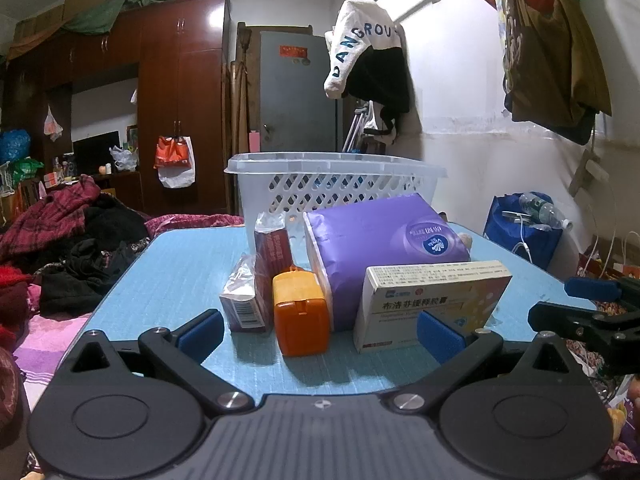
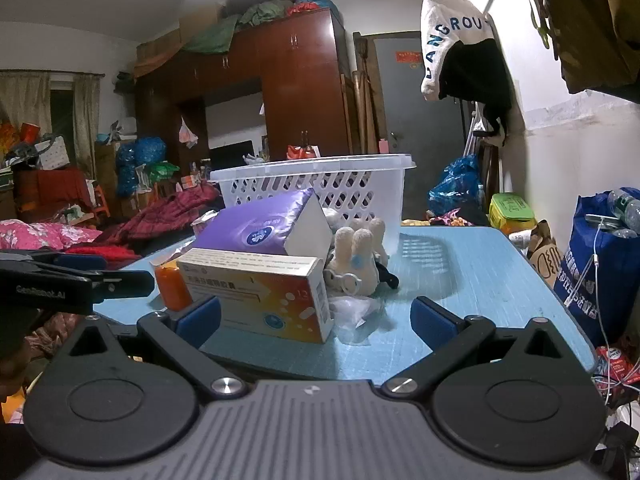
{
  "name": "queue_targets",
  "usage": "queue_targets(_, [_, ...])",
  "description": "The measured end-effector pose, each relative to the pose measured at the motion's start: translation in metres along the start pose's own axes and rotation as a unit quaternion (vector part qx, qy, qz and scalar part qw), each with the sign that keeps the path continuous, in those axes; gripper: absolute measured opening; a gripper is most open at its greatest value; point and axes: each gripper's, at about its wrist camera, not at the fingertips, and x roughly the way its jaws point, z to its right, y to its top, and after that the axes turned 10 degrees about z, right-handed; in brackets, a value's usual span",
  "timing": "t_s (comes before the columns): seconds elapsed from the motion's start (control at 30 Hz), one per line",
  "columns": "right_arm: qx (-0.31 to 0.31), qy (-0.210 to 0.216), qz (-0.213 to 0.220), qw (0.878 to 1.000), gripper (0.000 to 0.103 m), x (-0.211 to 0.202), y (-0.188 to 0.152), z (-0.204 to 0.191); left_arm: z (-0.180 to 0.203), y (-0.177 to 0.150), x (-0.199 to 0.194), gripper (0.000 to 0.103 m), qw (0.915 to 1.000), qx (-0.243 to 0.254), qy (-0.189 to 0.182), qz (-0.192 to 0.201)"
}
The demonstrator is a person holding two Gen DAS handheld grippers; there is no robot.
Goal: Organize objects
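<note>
On the blue table (image 1: 168, 280) stand a white lattice basket (image 1: 332, 184), a purple tissue pack (image 1: 380, 248), a white and orange medicine box (image 1: 428, 304), an orange plastic box (image 1: 302, 312) and two dark red packets (image 1: 256, 280). My left gripper (image 1: 320, 332) is open and empty at the near edge, the orange box between its blue pads. My right gripper (image 2: 316, 316) is open and empty, with the medicine box (image 2: 260, 292) at its left pad. A plush rabbit (image 2: 356, 260) lies beside the tissue pack (image 2: 260, 228), before the basket (image 2: 316, 188).
A blue bag with bottles (image 2: 604, 264) stands right of the table. Clothes lie heaped on the bed (image 1: 68, 248) at the left. A crumpled clear wrapper (image 2: 352, 312) lies by the medicine box. Clothes hang on the right wall (image 1: 368, 60).
</note>
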Motion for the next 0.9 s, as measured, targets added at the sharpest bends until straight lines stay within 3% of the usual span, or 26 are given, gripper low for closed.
queue_targets(0.9, [0.002,0.000,0.010,1.000,0.103,0.0005,0.0002,0.0022,0.0022,-0.0030,0.0024,0.103,1.0000,0.002,-0.001,0.000])
